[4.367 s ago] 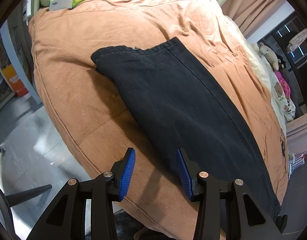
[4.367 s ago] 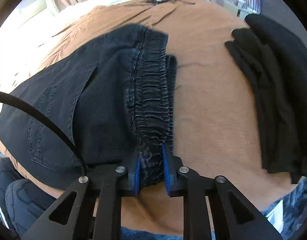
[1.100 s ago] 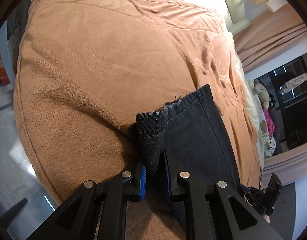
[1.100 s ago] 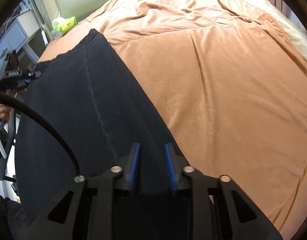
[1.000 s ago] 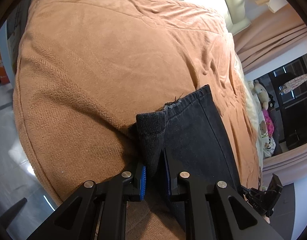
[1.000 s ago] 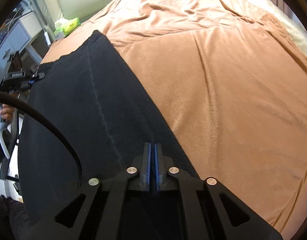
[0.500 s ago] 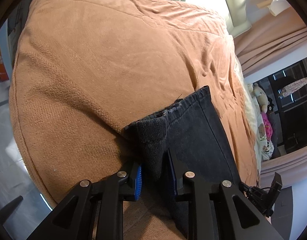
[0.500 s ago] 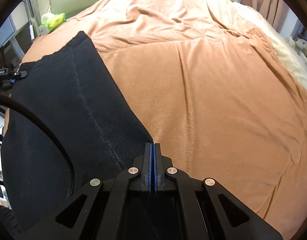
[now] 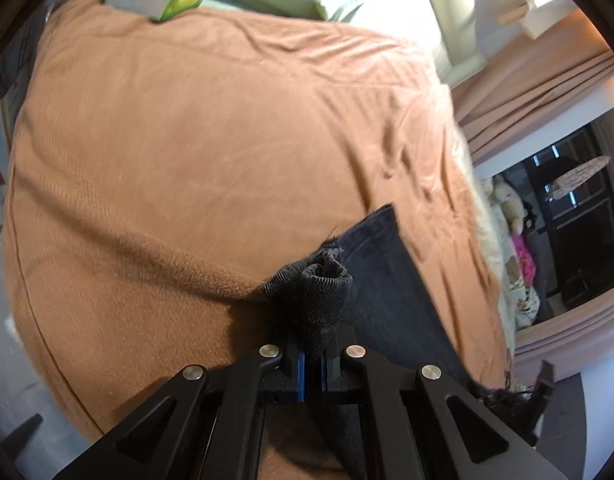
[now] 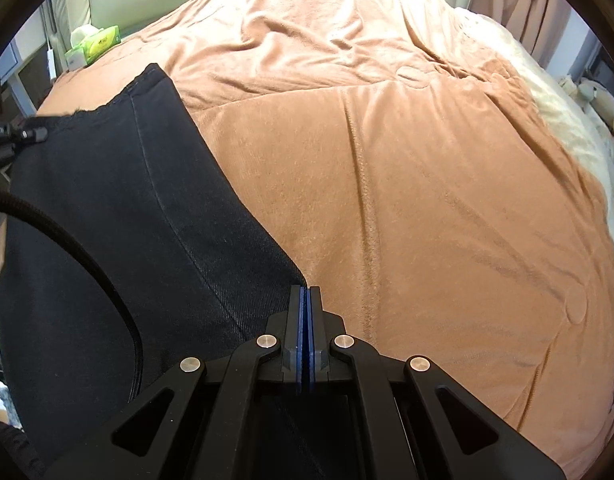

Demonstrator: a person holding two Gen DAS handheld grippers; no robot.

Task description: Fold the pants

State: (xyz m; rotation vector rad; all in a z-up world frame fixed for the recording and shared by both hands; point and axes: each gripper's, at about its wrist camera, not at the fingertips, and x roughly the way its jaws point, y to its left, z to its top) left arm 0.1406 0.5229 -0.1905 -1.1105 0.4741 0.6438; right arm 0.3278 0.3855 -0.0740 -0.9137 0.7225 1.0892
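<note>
Left claw (image 9: 315, 364) grips the bunched pants (image 9: 387, 300) hem; right claw (image 10: 305, 344) is closed at the pants' 3 o'clock edge on the bed (image 10: 427, 200).

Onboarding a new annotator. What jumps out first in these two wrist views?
The black pants lying lengthwise on the wide orange-brown blanket dominate both views. In the left wrist view, the left gripper is shut on a bunched corner of the pant hem. In the right wrist view, the right gripper sits shut at the pants' near edge; whether it pinches fabric is unclear.
</note>
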